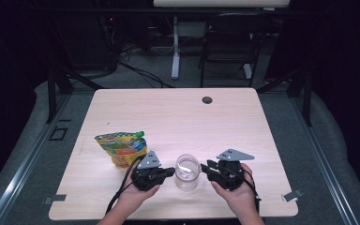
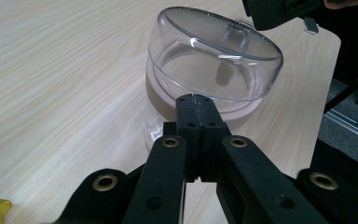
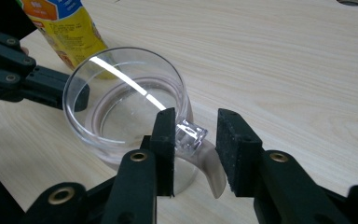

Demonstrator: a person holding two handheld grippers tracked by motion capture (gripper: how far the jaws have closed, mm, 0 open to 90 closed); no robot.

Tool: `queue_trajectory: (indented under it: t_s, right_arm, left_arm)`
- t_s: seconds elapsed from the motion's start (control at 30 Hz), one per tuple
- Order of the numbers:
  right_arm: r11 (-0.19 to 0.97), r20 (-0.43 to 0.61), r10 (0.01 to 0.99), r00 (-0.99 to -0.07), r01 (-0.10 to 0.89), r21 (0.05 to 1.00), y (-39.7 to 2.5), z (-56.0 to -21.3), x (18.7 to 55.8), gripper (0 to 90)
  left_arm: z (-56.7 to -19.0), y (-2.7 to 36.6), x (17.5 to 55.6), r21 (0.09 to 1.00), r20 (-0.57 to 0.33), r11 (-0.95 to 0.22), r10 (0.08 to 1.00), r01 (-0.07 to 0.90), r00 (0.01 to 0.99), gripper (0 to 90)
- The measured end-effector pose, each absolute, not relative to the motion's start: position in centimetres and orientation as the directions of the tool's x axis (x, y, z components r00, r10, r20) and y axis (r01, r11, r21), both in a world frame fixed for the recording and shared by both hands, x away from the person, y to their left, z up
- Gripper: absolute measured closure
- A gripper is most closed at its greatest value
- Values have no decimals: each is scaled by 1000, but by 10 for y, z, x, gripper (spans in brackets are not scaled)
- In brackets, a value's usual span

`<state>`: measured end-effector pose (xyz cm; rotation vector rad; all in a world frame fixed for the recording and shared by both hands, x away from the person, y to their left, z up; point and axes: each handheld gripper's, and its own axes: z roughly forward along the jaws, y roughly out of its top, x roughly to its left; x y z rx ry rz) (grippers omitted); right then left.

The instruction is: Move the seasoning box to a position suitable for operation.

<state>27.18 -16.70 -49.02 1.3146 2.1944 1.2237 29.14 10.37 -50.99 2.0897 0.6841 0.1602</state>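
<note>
A clear glass mug [image 1: 187, 171] stands near the table's front edge, between my two grippers. My left gripper [image 1: 170, 172] is shut, and its closed tips [image 2: 193, 99] rest against the mug's [image 2: 214, 60] outer wall with nothing between them. My right gripper [image 1: 205, 167] is open. Its jaws [image 3: 196, 119] stand on either side of the mug's handle [image 3: 192, 136] without pinching it. A yellow snack pouch [image 1: 122, 147] with a green cap lies left of the mug, just behind the left gripper. In the right gripper view the left gripper [image 3: 37, 84] sits beyond the mug [image 3: 121, 102].
The light wooden table [image 1: 168, 117] has a cable hole [image 1: 207, 100] at its far middle. The front edge is close under both hands. A black chair [image 1: 229, 42] and a desk leg stand beyond the table. The pouch [image 3: 65, 23] is near the mug's far side.
</note>
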Motion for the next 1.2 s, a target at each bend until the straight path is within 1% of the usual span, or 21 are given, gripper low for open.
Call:
queue_trajectory:
  t_s: [0.13, 0.27, 0.37, 0.57, 0.73, 1.2]
  right_arm:
    - [232, 141, 819, -557, 545, 805, -170, -490, 265, 606]
    - [287, 86, 792, -604, 493, 821, -170, -491, 262, 515]
    - [301, 73, 783, -617, 480, 824, -167, -492, 261, 479]
    - [311, 70, 780, -622, 482, 820, -164, -493, 258, 449]
    - [312, 59, 776, -628, 464, 829, -164, -491, 254, 415]
    - [379, 7, 763, -647, 456, 806, -155, -498, 250, 386]
  left_arm:
    - [-508, 103, 291, 808, -136, -431, 528, 402, 838, 900]
    - [-506, 103, 292, 811, -132, -429, 529, 398, 838, 900]
    - [-505, 102, 292, 814, -131, -425, 529, 395, 839, 900]
    - [-501, 99, 292, 812, -122, -436, 524, 389, 843, 900]
    - [-496, 98, 291, 817, -123, -431, 516, 382, 847, 900]
    - [-490, 95, 291, 820, -120, -431, 515, 378, 849, 900]
